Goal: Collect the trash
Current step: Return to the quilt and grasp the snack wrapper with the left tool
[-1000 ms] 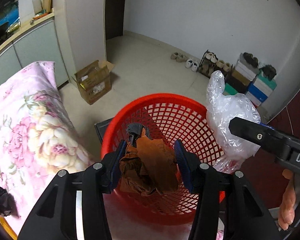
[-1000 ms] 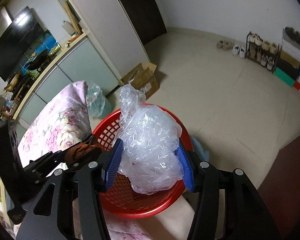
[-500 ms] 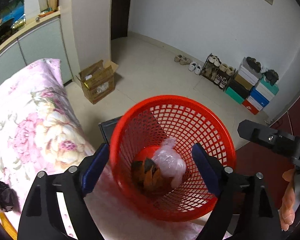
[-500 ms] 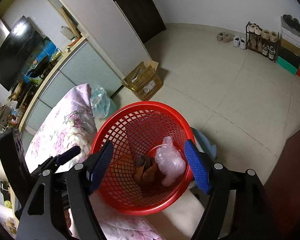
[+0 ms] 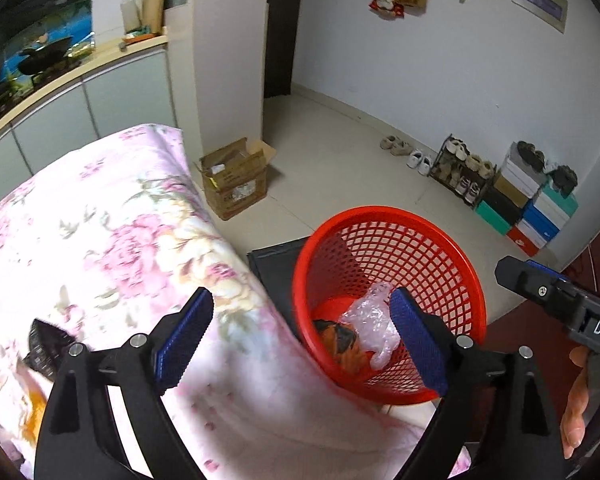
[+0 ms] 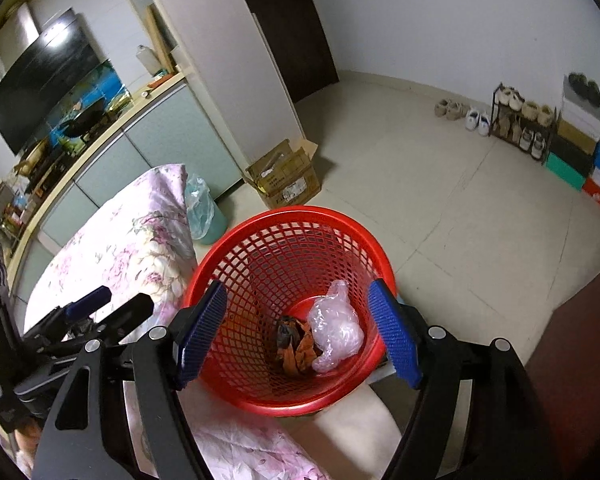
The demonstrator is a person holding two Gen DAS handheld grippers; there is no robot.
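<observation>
Two trash items now lie at the bottom of the red basket (image 6: 288,396): one crumpled brown wrapper (image 6: 294,344) and one clear plastic bag (image 6: 336,328), touching, bag to the wrapper's right in the right wrist view. A second ago each was pinched over the basket, wrapper in the left gripper (image 5: 300,336), bag in the right gripper (image 6: 298,334). Both sets of jaws have just been opening; both now gape wide with nothing between the pads, trash lying far below them. Left gripper has shifted off the basket: one blue pad sits over the floral quilt (image 5: 112,240) beside the basket, the other over the basket's inside. Right gripper hangs over the basket mouth.

Count: one basket, one quilt, one cardboard box (image 6: 286,180) beyond the basket, one lined bin (image 6: 202,210) behind the quilt edge, one shoe rack (image 6: 520,124) far from the basket.
</observation>
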